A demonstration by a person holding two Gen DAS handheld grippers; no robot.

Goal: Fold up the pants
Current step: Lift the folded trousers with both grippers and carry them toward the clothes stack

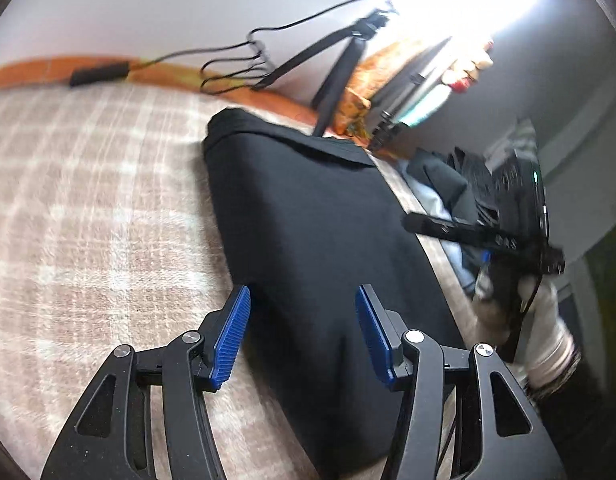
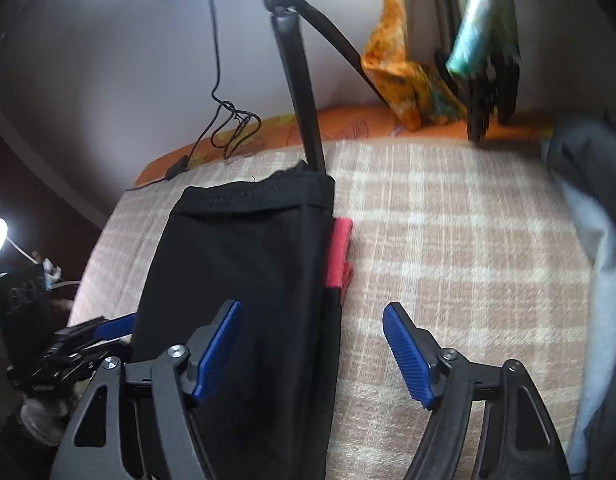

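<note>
The black pants [image 1: 308, 240] lie folded lengthwise on a pink-and-white checked blanket [image 1: 87, 200]; the hem end is at the far end. My left gripper [image 1: 303, 332] is open, its blue pads above the near part of the pants, holding nothing. In the right wrist view the pants [image 2: 235, 272] run away from me with a stitched hem at the far end and a red patch [image 2: 340, 252] at their right edge. My right gripper [image 2: 312, 352] is open and empty, over the pants' right edge. The right gripper also shows in the left wrist view [image 1: 488, 236], the left one in the right wrist view [image 2: 103, 332].
A black tripod [image 2: 299, 80] stands at the far edge of the bed, with a black cable [image 2: 223, 120] on the orange sheet. Orange patterned cloth [image 2: 400, 64] hangs at the wall. A heap of dark and pale clothes [image 2: 588, 240] lies on the right.
</note>
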